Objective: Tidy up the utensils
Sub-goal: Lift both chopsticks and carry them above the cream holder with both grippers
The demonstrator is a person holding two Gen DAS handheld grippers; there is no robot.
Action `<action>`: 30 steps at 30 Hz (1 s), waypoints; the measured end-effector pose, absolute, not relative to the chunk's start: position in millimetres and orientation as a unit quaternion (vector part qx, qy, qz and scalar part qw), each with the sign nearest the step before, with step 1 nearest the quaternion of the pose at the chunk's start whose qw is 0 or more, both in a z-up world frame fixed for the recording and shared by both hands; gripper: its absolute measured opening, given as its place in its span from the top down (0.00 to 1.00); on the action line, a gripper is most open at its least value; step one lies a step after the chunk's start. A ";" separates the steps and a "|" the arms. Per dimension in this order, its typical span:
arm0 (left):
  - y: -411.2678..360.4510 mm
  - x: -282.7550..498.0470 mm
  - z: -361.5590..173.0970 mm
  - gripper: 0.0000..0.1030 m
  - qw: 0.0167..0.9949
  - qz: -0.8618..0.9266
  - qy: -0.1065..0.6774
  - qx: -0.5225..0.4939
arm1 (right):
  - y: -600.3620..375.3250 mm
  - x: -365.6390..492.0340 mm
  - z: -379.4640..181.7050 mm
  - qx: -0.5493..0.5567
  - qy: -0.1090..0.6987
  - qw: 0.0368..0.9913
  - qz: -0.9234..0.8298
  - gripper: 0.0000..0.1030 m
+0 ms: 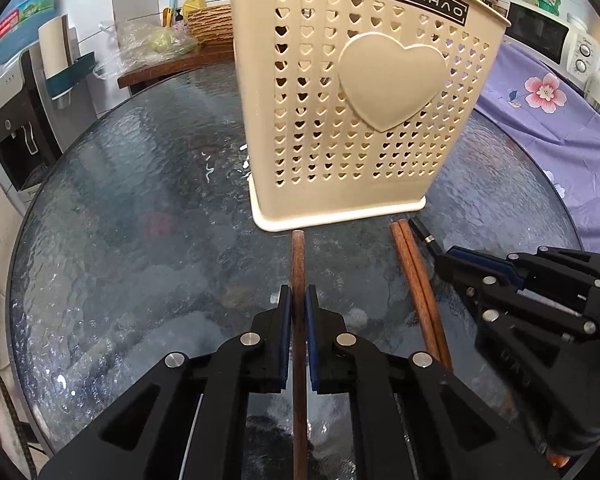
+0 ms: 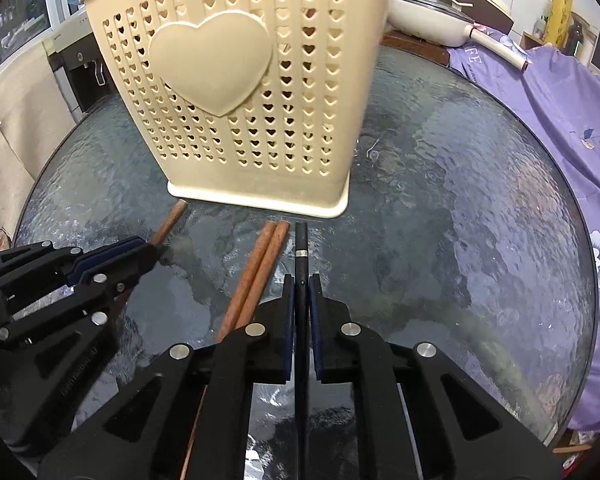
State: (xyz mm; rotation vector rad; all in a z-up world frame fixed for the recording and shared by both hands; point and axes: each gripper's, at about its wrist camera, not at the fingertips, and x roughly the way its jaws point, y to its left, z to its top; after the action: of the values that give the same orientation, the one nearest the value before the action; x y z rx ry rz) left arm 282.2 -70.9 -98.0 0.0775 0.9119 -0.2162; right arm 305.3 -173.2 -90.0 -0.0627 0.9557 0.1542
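Before the cream holder on the glass table, three groups of chopsticks lie with their tips near its base. Left gripper is closed on a single brown chopstick. Right gripper is clamped on a black chopstick. Between them, a brown pair lies free on the glass, just beside the black one.
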 end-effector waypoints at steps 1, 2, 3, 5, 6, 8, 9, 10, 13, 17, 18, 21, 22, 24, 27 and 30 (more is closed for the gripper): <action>-70.7 281.4 -97.9 0.93 0.892 -0.104 0.439 0.038 | -173.2 304.7 -90.0 -0.031 0.459 0.885 0.074 0.92; -69.6 280.8 -97.9 0.93 0.892 -0.104 0.439 0.038 | -173.8 303.8 -89.9 -0.031 0.458 0.886 0.074 0.92; -68.3 279.7 -98.6 0.93 0.892 -0.104 0.439 0.038 | -174.1 303.4 -89.9 -0.030 0.457 0.886 0.074 0.92; -68.6 278.3 -98.8 0.93 0.892 -0.104 0.439 0.035 | -176.5 301.8 -89.9 -0.025 0.455 0.887 0.077 0.92; -67.5 277.5 -98.8 0.94 0.892 -0.104 0.438 0.033 | -178.4 301.3 -89.8 -0.019 0.454 0.887 0.078 0.92; -66.2 275.9 -99.0 0.94 0.893 -0.105 0.437 0.027 | -183.2 300.1 -89.8 -0.005 0.452 0.888 0.084 0.92; -65.2 275.0 -99.0 0.94 0.893 -0.104 0.437 0.024 | -186.0 300.3 -89.5 0.002 0.452 0.888 0.087 0.92; -64.3 274.1 -99.0 0.94 0.893 -0.105 0.437 0.021 | -188.4 299.4 -89.0 0.008 0.450 0.888 0.089 0.92; -62.7 270.8 -96.9 0.94 0.894 -0.110 0.434 0.011 | -194.4 293.3 -81.6 0.027 0.433 0.895 0.106 0.92; -64.1 264.8 -87.3 0.94 0.899 -0.114 0.423 0.005 | -198.1 287.2 -69.2 0.037 0.416 0.901 0.119 0.92; -64.0 261.8 -82.3 0.94 0.902 -0.116 0.417 0.005 | -199.6 285.4 -65.2 0.043 0.412 0.902 0.123 0.92; -64.1 256.3 -70.7 0.94 0.907 -0.122 0.404 0.002 | -204.6 282.6 -55.5 0.052 0.399 0.906 0.131 0.92; -64.0 253.5 -66.0 0.94 0.909 -0.123 0.399 0.001 | -206.3 281.1 -51.6 0.058 0.393 0.907 0.136 0.92; -62.9 248.3 -57.3 0.94 0.913 -0.126 0.388 -0.001 | -207.5 278.4 -45.6 0.066 0.387 0.908 0.144 0.92; -61.2 244.2 -45.2 0.94 0.917 -0.132 0.377 -0.007 | -207.5 272.2 -36.5 0.073 0.375 0.911 0.156 0.92; -58.1 239.3 -35.7 0.94 0.921 -0.136 0.366 -0.012 | -209.4 268.6 -27.1 0.084 0.364 0.912 0.168 0.92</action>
State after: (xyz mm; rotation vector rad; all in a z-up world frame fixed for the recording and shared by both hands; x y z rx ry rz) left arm 239.3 -58.1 -35.7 -0.0242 0.7525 -0.2787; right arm 268.6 -209.4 -27.1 0.1740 0.7504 0.3460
